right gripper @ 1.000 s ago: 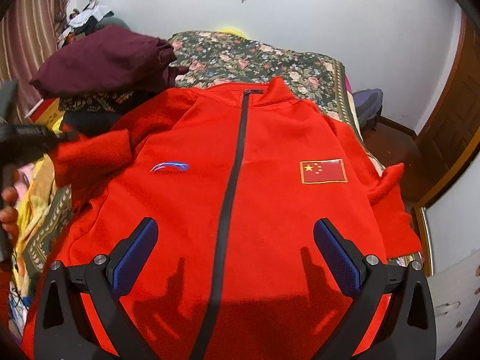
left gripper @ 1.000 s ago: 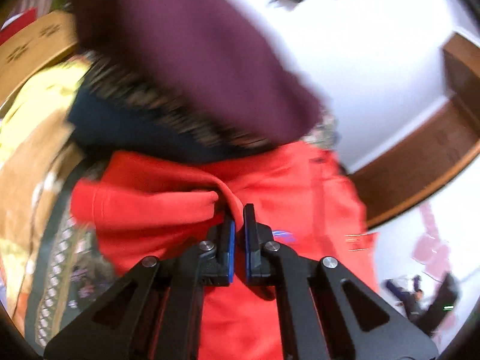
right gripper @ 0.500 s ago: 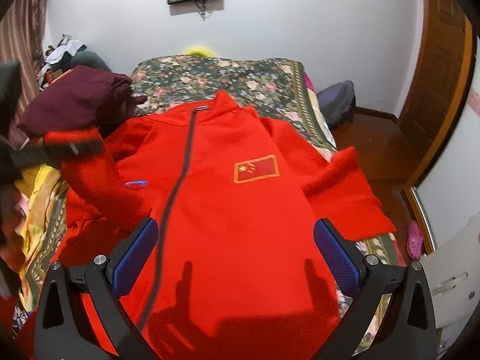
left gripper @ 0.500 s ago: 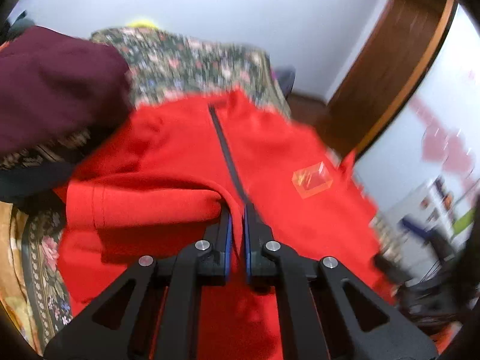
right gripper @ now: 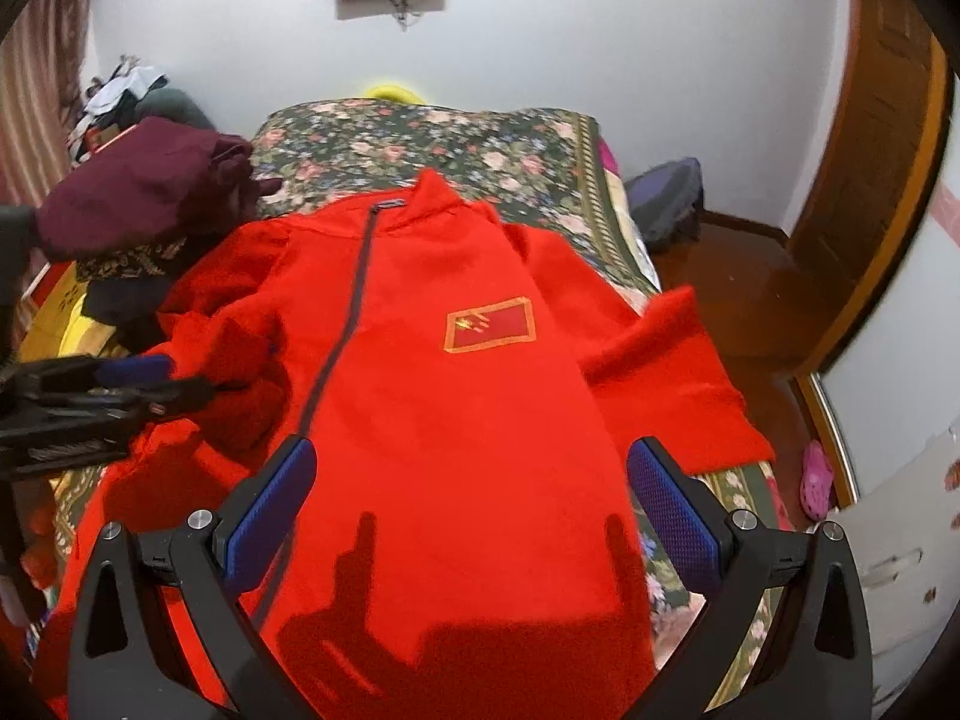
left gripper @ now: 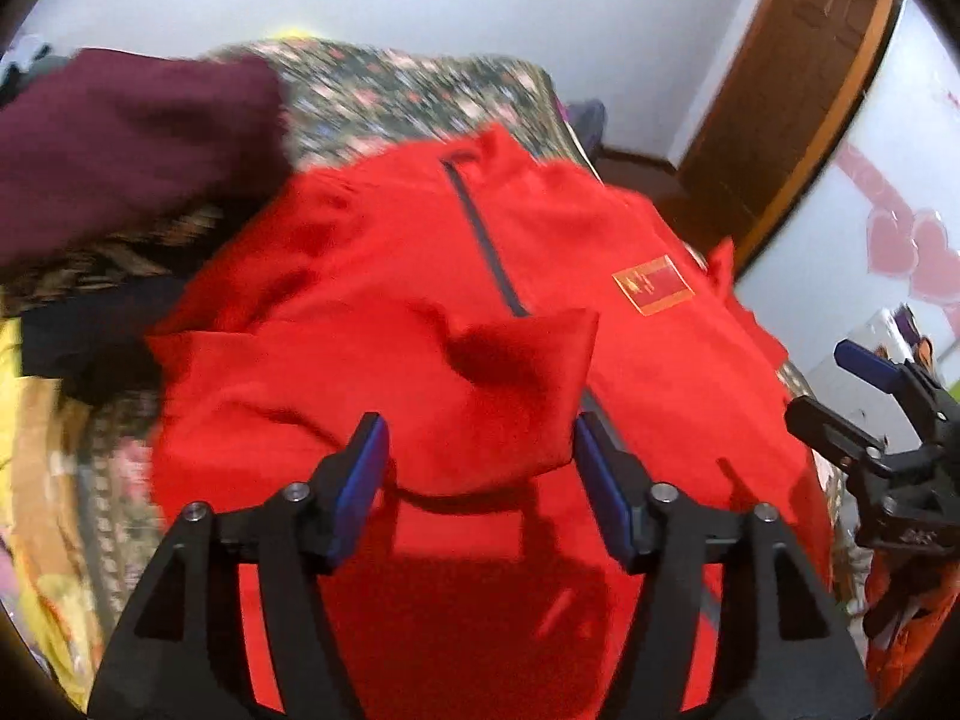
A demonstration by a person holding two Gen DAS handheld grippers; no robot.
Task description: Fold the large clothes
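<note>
- My left gripper (left gripper: pixel 480 462) hangs over the red jacket (right gripper: pixel 432 396), its jaws opening, the folded sleeve cuff (left gripper: pixel 516 396) lying loose between them.
- My right gripper (right gripper: pixel 474 498) stands wide and empty above the jacket, which lies front-up on the floral bedspread (right gripper: pixel 480 144).

The left claw (left gripper: pixel 480 468) has let go — its jaws opening — dropping the red sleeve (left gripper: pixel 510 396) across the jacket (left gripper: pixel 660 390).

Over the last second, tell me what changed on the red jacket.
The left claw carried the left sleeve inward across the red jacket toward its zipper; its jaws are now opening, the cuff loose between them. The right claw stayed open over the hem, the other sleeve still spread out.
</note>
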